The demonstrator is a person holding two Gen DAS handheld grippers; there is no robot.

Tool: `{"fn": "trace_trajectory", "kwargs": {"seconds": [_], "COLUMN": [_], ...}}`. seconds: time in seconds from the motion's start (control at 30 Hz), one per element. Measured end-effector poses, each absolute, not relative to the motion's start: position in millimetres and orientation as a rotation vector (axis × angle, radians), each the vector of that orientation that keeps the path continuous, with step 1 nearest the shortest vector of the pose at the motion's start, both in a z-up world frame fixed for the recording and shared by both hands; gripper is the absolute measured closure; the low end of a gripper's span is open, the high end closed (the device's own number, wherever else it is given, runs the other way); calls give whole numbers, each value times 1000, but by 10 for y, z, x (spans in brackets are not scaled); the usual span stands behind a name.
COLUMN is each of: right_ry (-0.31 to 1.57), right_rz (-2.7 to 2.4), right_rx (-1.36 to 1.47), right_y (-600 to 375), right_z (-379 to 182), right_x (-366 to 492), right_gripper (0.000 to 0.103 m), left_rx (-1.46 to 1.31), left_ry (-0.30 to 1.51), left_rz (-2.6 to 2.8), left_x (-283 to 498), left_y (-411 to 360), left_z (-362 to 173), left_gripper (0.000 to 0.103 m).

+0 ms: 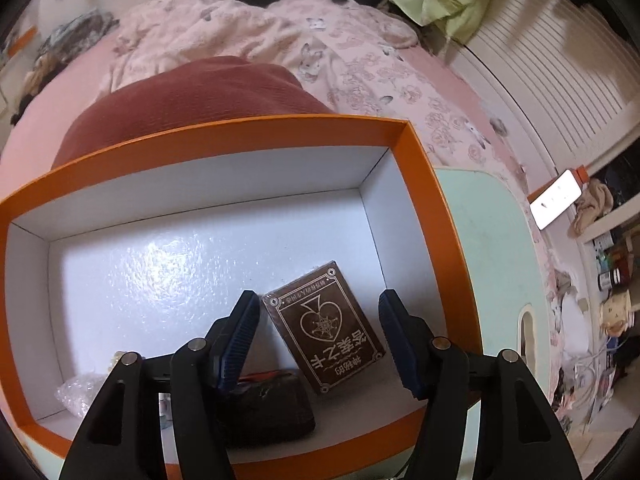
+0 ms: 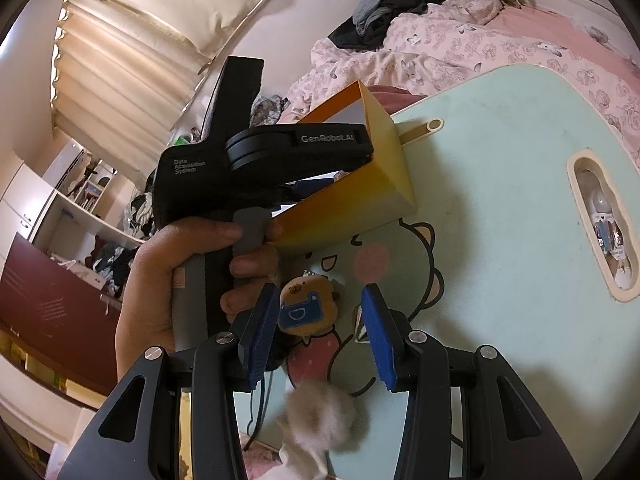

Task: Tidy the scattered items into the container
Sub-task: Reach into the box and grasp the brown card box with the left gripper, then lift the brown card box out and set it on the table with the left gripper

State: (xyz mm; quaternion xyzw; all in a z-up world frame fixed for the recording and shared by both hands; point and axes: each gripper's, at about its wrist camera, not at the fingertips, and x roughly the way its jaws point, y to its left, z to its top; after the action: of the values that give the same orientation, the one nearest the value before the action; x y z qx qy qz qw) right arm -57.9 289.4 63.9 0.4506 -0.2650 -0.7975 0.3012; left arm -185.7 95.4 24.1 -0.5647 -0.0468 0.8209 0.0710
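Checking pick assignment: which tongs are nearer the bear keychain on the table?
Right. The right tongs have the bear keychain between their open fingers on the table. The left tongs hang open inside the orange box, over the card box.

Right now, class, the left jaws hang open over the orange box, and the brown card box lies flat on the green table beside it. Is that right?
Not quite. The brown card box lies inside the orange box, on its white floor, not on the green table. The left gripper does hang open over the orange box. The left wrist view shows it.
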Motion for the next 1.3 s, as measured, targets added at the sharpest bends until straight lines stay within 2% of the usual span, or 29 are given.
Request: {"fn": "trace_trajectory", "kwargs": {"seconds": [0.3,0.53,0.7,0.73,0.83,0.93,1.1,1.3], "right_ry": [-711,-714,-718,-716,-715,-723,-734,-715], "right_rz": [-2118,-2115,-2117,-2117,-2116,-2120,-2121,-2117], "right_rx": [1193,1196,1193,1193,1191,1189,1194,1201], "right_y": [2936,2929,2927,2925,2934,2947,2961,2913], "right_z": [643,637,642,645,651,660,650,642], "right_x": [-580,-573,-567,-564,-564,-569,-580,-573], "right_gripper": [59,59,59,59,59,59,59,59], "left_rx": [-1741,-1752,-1763,-1748,-1700,-1648,-1580,-1322], "left_ry": [-123,-319,-147,-100,4,47,-65,-194], "left_rz": [2530,2496,2546,2562,2593,2600,2592,2652], "left_x": [-1917,-1917,-1910,-1897,-1864,-1857,-1815,-1491], "left_y": [686,528,699,742,801,768,570,296], "left_z": [257,293,239,233,238,247,351,935], "left_gripper": [42,42,41,42,55,59,60,60]}}
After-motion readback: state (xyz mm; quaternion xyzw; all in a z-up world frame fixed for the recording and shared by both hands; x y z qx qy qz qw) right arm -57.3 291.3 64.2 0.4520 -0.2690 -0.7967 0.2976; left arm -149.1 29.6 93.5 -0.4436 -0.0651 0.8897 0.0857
